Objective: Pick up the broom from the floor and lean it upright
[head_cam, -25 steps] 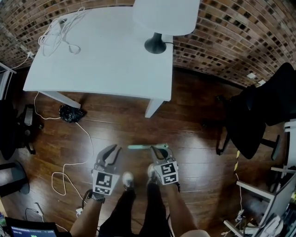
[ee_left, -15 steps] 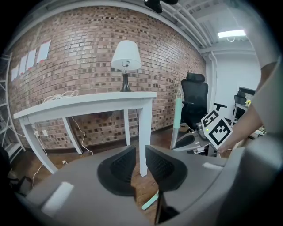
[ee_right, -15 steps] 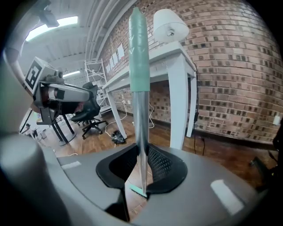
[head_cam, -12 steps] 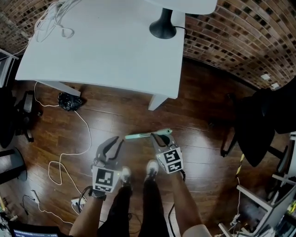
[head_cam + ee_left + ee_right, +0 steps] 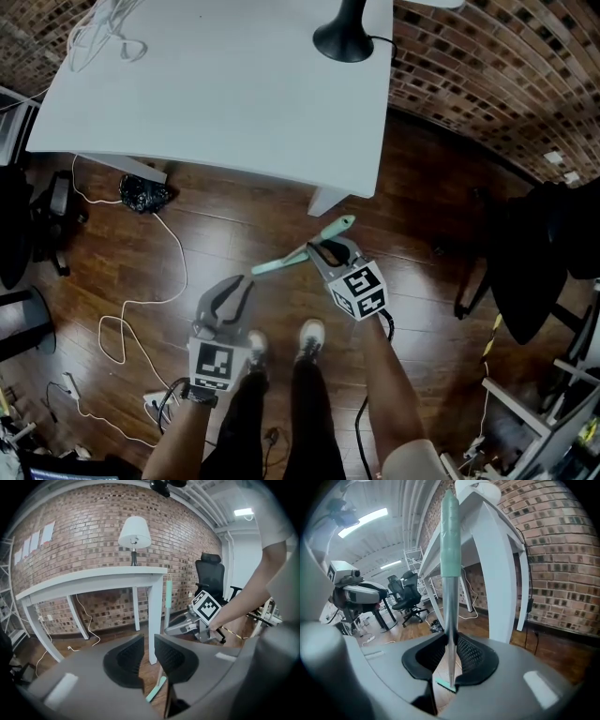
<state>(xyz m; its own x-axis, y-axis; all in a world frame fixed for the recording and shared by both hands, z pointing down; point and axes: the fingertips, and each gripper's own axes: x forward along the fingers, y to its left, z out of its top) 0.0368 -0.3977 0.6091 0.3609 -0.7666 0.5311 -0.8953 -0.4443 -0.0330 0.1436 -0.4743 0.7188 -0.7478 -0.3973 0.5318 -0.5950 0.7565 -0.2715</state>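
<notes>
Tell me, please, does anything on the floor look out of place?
A white cable trails in loose loops across the wooden floor near the person's feet, and a crumpled black bag lies by the table leg.

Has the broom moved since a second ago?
Yes. Held in the right claw, the broom has swung from lying level across the floor to tilted, and its green handle end now sits close to the white table leg.

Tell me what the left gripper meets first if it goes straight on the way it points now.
Most likely the lower green end of the broom, which shows low in the gap ahead of the open left gripper. Past it stands the white table leg. Depth is hard to judge here.
</notes>
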